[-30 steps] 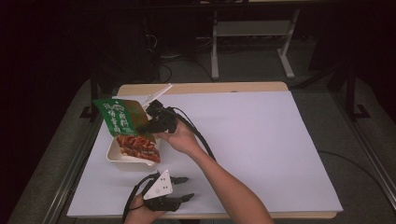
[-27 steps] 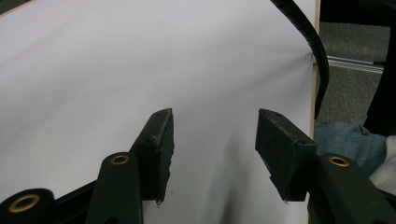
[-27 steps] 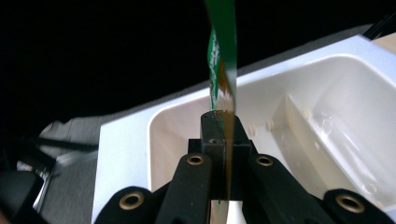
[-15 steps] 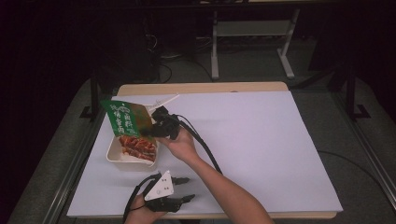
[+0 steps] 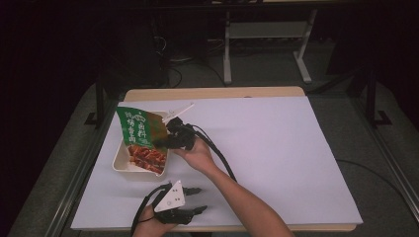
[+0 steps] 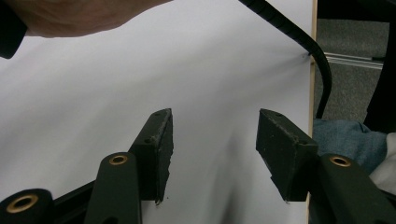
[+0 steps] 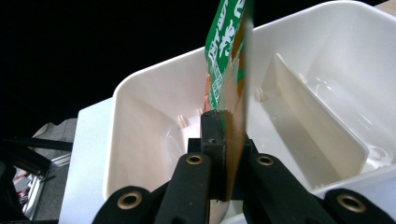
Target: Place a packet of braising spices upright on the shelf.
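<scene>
A green food packet (image 5: pixel 140 129) with a red-brown food picture on its lower part hangs tilted over a white divided tray (image 5: pixel 120 160) at the table's left. My right gripper (image 5: pixel 165 141) is shut on the packet's right edge. In the right gripper view the two jaws pinch the packet (image 7: pixel 229 65) edge-on above the tray (image 7: pixel 154 107), whose divider wall (image 7: pixel 317 121) stands to the right. My left gripper (image 5: pixel 197 200) rests near the table's front edge. Its jaws stand open, with nothing between its fingers (image 6: pixel 159 140).
White paper (image 5: pixel 276 158) covers the table and lies bare to the right of the tray. A thin white strip (image 5: pixel 180 110) sticks out past the tray's far corner. The right gripper's black cable (image 5: pixel 217 153) trails along the person's forearm. The table's front edge is close beside the left gripper.
The right gripper has sunk a little with the packet, bringing its lower end down over the tray. The left gripper has stayed where it was.
</scene>
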{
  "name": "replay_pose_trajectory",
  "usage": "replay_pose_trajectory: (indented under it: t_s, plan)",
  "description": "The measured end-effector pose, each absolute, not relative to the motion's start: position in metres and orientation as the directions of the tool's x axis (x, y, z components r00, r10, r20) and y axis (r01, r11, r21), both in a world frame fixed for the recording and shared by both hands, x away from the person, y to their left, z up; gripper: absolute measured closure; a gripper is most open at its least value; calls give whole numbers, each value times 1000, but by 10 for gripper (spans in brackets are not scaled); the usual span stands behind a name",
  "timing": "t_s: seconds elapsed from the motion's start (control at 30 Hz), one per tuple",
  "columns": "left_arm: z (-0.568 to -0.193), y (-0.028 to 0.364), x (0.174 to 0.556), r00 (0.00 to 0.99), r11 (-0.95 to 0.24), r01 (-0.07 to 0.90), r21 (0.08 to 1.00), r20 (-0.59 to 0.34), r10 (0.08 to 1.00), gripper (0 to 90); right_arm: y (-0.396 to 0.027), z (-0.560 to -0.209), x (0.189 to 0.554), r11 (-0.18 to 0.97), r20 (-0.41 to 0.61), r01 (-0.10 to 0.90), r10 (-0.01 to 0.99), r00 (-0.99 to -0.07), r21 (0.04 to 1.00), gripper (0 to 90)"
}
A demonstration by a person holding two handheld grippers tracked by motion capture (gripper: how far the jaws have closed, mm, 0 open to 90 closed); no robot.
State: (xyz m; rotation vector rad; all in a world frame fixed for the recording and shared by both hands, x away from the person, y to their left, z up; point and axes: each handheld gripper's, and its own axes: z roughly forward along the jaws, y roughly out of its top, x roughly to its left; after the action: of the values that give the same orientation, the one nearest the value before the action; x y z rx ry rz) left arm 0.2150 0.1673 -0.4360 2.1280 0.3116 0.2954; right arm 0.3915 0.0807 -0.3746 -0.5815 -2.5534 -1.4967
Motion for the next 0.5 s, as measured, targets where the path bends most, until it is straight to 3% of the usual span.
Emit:
replay_pose_trajectory:
  t_s: [0.1,0.23,0.5]
  plan:
    - [-436,167,215,938,-532,109,840,90,334,451,81,-373,391,446,278,379,275,-920,811,864]
    - [-436,168,215,937,-531,115,840,86,339,448,78,-370,391,445,251,366,297,-921,817,717]
    - [-436,169,218,931,-528,135,838,74,356,430,64,-359,388,457,252,370,299,-921,809,578]
